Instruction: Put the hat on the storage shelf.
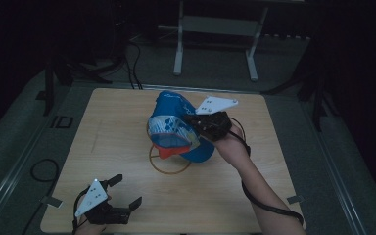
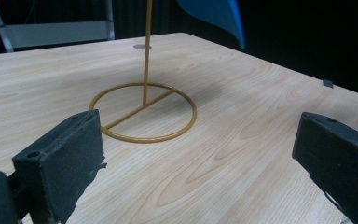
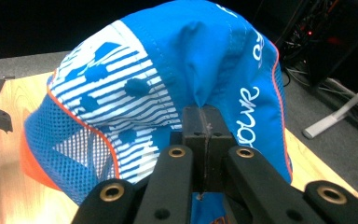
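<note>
A blue cap [image 1: 176, 126] with white stripes, mesh side and orange trim hangs over a thin gold wire stand [image 1: 169, 164] at the middle of the wooden table [image 1: 117, 137]. My right gripper [image 1: 199, 121] is shut on the cap's fabric; in the right gripper view the jaws pinch a fold of the cap [image 3: 168, 79] at my right gripper [image 3: 204, 122]. The stand's ring base and upright rod [image 2: 145, 70] rise ahead of my left gripper [image 2: 200, 158], which is open with nothing between its jaws. My left gripper [image 1: 120, 191] rests near the table's front left edge.
The table's right corner edge [image 2: 345, 93] drops to a dark floor. A white metal frame [image 1: 215, 29] stands beyond the far edge, with cables [image 1: 132, 63] on the floor at the back left. A small tape mark [image 2: 142, 46] sits on the wood behind the stand.
</note>
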